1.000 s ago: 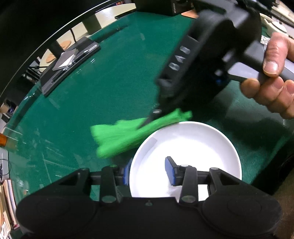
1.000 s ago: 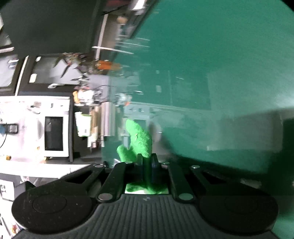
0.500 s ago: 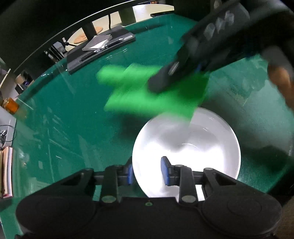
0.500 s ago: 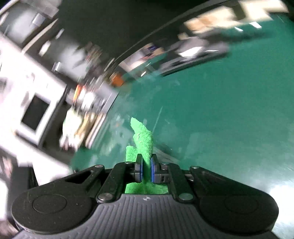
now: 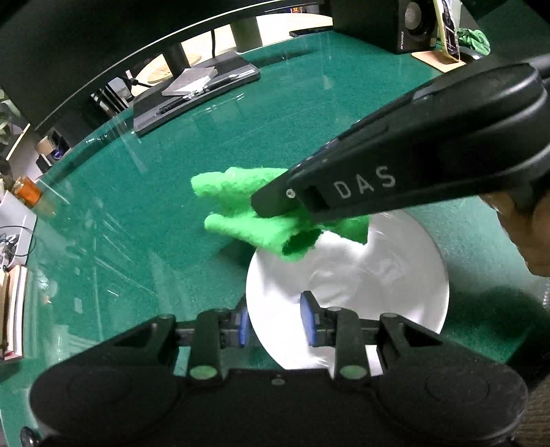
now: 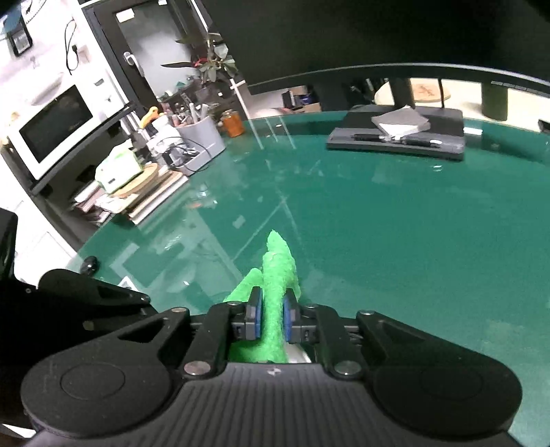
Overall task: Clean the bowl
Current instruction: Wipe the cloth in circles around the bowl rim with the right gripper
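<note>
A white bowl [image 5: 371, 275] sits on the green table near its front edge. My left gripper [image 5: 276, 325] straddles the bowl's near left rim, one blue pad [image 5: 307, 321] inside and the other outside, closed on the rim. My right gripper [image 6: 271, 318] is shut on a bright green cloth [image 6: 276, 285]. In the left wrist view the right gripper [image 5: 275, 206] holds the cloth [image 5: 261, 213] above the bowl's far left rim, with the cloth hanging partly over the table.
A black tray with a grey pad and pens [image 5: 196, 91] [image 6: 398, 134] lies at the table's far side. An orange jar [image 5: 27, 191] [image 6: 233, 123] stands at the left edge. A speaker [image 5: 409, 24] and another green cloth [image 5: 472, 39] are at the far right. Shelves with clutter [image 6: 154, 151] stand left.
My right gripper has swung round and levelled out, lifting the green cloth from the bowl's rim to above its far left edge. My left gripper has stayed on the bowl's rim.
</note>
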### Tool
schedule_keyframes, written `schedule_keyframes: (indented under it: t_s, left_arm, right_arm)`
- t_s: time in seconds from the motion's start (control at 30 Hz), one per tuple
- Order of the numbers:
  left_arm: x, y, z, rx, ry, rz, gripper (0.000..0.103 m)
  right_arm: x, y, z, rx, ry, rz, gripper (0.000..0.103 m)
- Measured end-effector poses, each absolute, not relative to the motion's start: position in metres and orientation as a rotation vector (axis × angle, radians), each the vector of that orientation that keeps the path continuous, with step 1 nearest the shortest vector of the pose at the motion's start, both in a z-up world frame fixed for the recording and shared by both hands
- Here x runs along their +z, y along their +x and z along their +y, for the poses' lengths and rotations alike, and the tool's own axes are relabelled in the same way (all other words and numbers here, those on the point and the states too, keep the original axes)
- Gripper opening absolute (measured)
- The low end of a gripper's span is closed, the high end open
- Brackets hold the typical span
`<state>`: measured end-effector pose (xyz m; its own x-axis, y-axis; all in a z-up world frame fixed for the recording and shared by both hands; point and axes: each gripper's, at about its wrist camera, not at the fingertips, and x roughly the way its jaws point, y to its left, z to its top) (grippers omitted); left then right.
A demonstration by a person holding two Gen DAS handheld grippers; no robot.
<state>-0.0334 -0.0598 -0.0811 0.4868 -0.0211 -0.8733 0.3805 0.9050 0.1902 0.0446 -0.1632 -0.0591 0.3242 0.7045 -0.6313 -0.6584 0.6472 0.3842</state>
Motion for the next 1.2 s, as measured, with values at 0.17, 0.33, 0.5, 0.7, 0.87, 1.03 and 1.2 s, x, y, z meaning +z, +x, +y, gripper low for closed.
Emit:
schedule_keyframes:
  t_s: [0.17,0.33,0.5,0.7,0.87,1.03,1.2]
  left_arm:
    - [-0.081,-0.037,-0.062,-0.248,0.403,1.032,0.029]
    - [-0.081,-0.038,-0.065,-0.247,0.408,1.031,0.029]
    - [-0.080,-0.039,-0.066,-0.247,0.416,1.028,0.029]
    - [-0.081,-0.040,-0.067,-0.241,0.422,1.028,0.030]
    - [-0.082,-0.040,-0.067,-0.236,0.415,1.024,0.030]
    - [-0.082,-0.041,-0.067,-0.233,0.415,1.019,0.030]
    - [-0.082,-0.041,-0.068,-0.232,0.421,1.020,0.030]
  right_arm:
    - [-0.061,0.036,-0.147,1.005,0.087,0.876,0.012]
    - [-0.059,0.037,-0.160,0.945,0.092,0.874,0.012]
    - [-0.057,0.046,-0.181,0.858,0.114,0.899,0.012]
    - [-0.057,0.031,-0.144,0.987,0.041,0.866,0.010]
    - [-0.058,0.037,-0.151,0.915,-0.003,0.838,0.009]
    - [-0.047,0.059,-0.192,0.685,0.009,0.777,0.008]
    - [-0.039,0.034,-0.174,0.766,-0.159,0.629,0.008]
